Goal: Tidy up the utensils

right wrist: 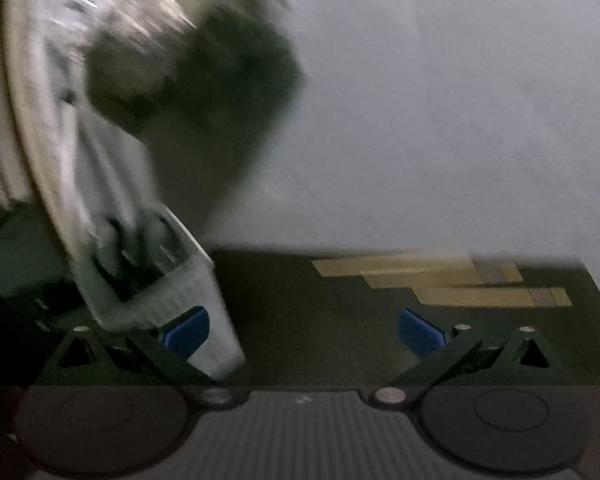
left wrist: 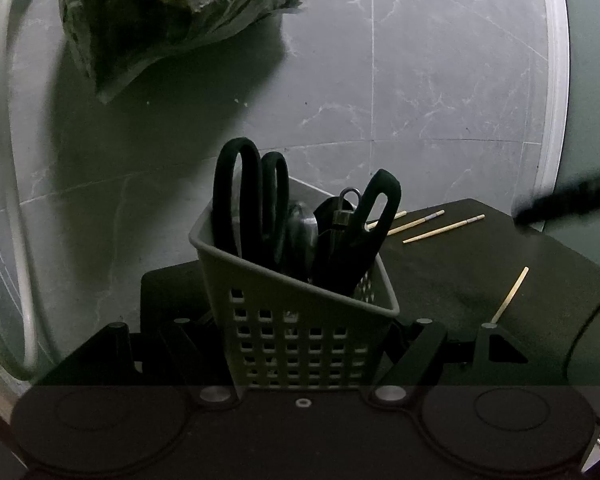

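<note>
**Inspector:** Four chopsticks (left wrist: 444, 231) lie loose on the dark tabletop (left wrist: 460, 280), by my count: three close together beyond the caddy (left wrist: 300, 320), one apart nearer my left gripper (left wrist: 300, 360). Those are what I judge is left to do.

**Supervisor:** And what is done?

**Inspector:** Scissors (left wrist: 256, 200) and other dark-handled tools (left wrist: 364, 232) stand upright in the caddy, handles up. The caddy is grey, perforated, slightly tilted; the left fingers (left wrist: 410, 360) are closed on its lower wall.

**Supervisor:** Right side?

**Inspector:** My right gripper (right wrist: 304, 332) has its fingers (right wrist: 420, 332) wide apart, nothing between them. That view is blurred; the chopsticks (right wrist: 440, 280) show as pale streaks ahead, the caddy (right wrist: 172, 280) just beside the left pad.
</note>
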Available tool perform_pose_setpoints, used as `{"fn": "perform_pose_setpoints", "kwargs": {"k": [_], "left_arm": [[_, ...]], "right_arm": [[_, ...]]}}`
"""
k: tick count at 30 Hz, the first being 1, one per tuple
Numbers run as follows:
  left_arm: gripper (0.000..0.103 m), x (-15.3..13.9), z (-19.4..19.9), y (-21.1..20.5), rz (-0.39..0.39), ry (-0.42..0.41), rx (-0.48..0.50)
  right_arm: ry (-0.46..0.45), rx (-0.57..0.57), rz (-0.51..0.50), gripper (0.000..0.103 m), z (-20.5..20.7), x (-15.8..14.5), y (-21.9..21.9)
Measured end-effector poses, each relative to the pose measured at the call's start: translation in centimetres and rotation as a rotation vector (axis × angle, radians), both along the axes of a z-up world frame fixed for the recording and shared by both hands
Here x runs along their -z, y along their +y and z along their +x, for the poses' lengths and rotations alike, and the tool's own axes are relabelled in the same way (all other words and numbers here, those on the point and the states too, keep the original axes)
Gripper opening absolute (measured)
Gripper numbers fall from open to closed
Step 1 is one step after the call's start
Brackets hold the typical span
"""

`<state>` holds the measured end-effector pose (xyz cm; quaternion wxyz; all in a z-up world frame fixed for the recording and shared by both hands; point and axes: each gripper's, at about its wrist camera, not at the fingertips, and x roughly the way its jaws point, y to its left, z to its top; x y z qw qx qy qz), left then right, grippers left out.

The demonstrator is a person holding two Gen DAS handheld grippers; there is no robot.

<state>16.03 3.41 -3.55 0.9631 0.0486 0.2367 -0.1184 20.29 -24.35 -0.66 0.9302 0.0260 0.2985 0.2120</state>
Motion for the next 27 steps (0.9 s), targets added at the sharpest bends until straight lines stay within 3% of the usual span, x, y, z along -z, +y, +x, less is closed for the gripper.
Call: {"fn": "perform_pose_setpoints", "kwargs": {"k": [5,8,14,21,27], "left_arm": [[0.076,-0.2,0.2,-0.1,0.006,0.013,0.001],[0.076,-0.4,0.4,-0.2,0.012,0.022,-0.001],[0.076,-0.7,0.7,-0.6,0.028,0.031,-0.005],[0.076,-0.6,0.7,-0.8,0.027,0.030,-0.014],[0.076,-0.5,0.6,-0.9,0.028,0.032,-0.022]], "right_arm": [[0.233,0.163,0.065,0.103,0.0,4.4,-3.3],[0.277,0.242,0.122,0.103,0.0,5.7,-5.0],[0.327,0.327,0.136,0.103,1.2,7.3,-6.3],[0.333,0.305,0.121,0.103,4.1,8.0,-6.1],[0.210,0.337,0.080,0.103,8.3,7.1,-6.6]]}}
